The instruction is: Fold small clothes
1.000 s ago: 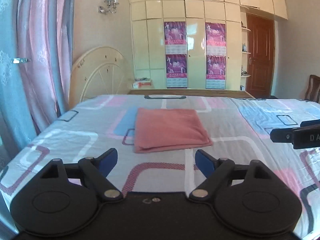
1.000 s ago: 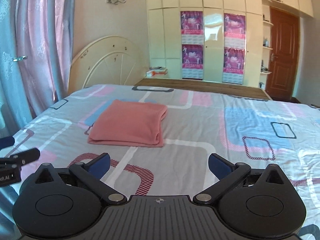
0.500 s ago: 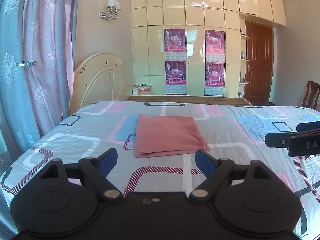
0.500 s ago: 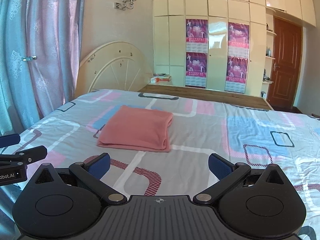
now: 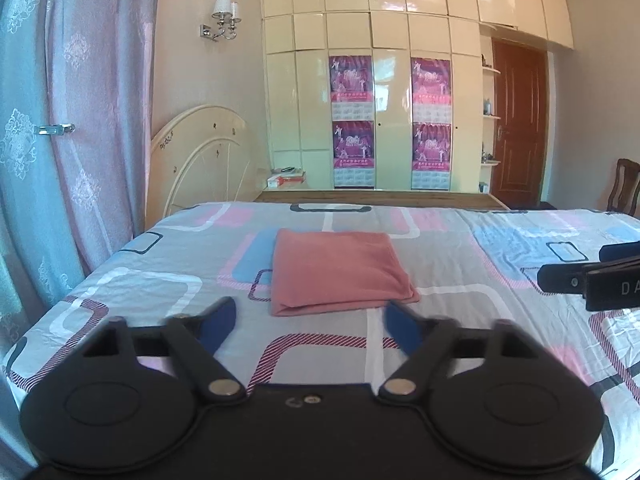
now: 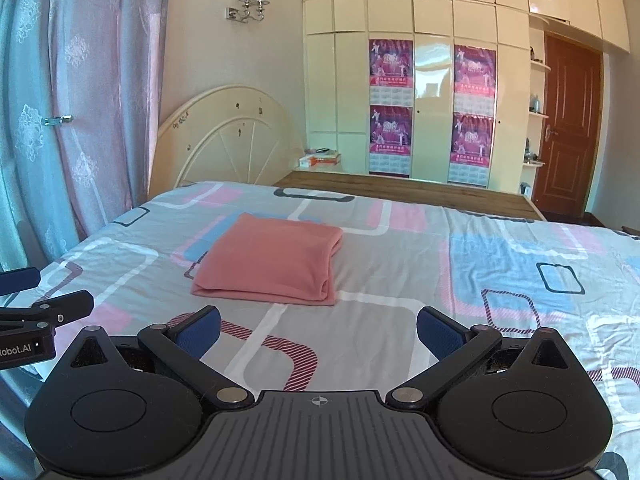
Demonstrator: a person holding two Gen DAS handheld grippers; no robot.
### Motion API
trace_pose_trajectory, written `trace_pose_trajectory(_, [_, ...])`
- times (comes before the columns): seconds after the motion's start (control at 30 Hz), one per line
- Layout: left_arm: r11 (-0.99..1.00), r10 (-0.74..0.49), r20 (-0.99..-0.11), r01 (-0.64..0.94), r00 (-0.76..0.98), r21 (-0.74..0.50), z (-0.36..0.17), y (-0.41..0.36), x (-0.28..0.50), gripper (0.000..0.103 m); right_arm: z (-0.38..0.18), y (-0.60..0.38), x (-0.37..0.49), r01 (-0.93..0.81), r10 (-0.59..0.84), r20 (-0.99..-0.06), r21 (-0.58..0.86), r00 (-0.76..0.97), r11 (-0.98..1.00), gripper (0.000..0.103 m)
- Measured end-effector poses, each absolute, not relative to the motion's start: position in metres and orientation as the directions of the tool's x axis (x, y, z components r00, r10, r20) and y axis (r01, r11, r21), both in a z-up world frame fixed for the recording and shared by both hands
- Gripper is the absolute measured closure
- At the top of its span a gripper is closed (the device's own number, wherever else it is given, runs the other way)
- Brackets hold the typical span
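Note:
A salmon-pink garment lies folded into a flat rectangle on the patterned bedsheet. It also shows in the right wrist view, left of centre. My left gripper is open and empty, held above the bed just short of the garment's near edge. My right gripper is open and empty, above the sheet to the garment's near right. Each gripper shows at the side of the other's view: the right gripper and the left gripper.
A cream headboard stands at the bed's left, by pink and blue curtains. A wooden footboard, a wardrobe with posters, a brown door and a chair lie beyond the bed.
Both grippers have risen and pulled back a little from the folded garment, still open. The garment has not moved.

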State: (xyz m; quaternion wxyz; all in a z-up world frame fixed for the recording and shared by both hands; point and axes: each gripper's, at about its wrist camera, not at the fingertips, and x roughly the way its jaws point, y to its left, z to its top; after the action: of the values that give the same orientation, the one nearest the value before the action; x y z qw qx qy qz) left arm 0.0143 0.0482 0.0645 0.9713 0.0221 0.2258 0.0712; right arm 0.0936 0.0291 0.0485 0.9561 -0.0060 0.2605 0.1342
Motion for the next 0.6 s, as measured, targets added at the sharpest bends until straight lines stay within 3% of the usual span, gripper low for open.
trace_pose_trajectory(0.03, [0.991, 0.132, -0.464, -0.122, 0.876, 0.051, 0.064, 0.053, 0.020, 0.102, 0.049, 0.029, 0.094, -0.260, 0.255, -0.501, 0.060, 0.827, 0.964, 0.000])
trace_pose_trajectory(0.1, [0.989, 0.149, -0.467, -0.140, 0.871, 0.054, 0.060, 0.054, 0.023, 0.089, 0.049, 0.029, 0.095, -0.263, 0.260, -0.499, 0.066, 0.827, 0.963, 0.000])
trace_pose_trajectory(0.13, [0.983, 0.181, -0.448, -0.168, 0.875, 0.068, 0.060, 0.053, 0.022, 0.038, 0.050, 0.029, 0.096, -0.263, 0.261, -0.499, 0.067, 0.827, 0.962, 0.000])
trace_pose_trajectory(0.17, [0.980, 0.197, -0.420, -0.190, 0.886, 0.059, 0.060, 0.053, 0.019, 0.000, 0.050, 0.029, 0.097, -0.262, 0.259, -0.499, 0.065, 0.827, 0.963, 0.000])
trace_pose_trajectory(0.2, [0.980, 0.193, -0.387, -0.192, 0.901, 0.042, 0.061, 0.054, 0.016, 0.000, 0.050, 0.029, 0.097, -0.259, 0.255, -0.498, 0.064, 0.829, 0.964, 0.000])
trace_pose_trajectory(0.33, [0.981, 0.193, -0.435, -0.185, 0.879, 0.061, 0.062, 0.057, 0.029, 0.000, 0.050, 0.028, 0.098, -0.253, 0.254, -0.496, 0.071, 0.830, 0.965, 0.000])
trace_pose_trajectory(0.6, [0.983, 0.183, -0.427, -0.170, 0.886, 0.068, 0.063, 0.062, 0.027, 0.000, 0.050, 0.030, 0.097, -0.263, 0.263, -0.493, 0.072, 0.829, 0.962, 0.000])
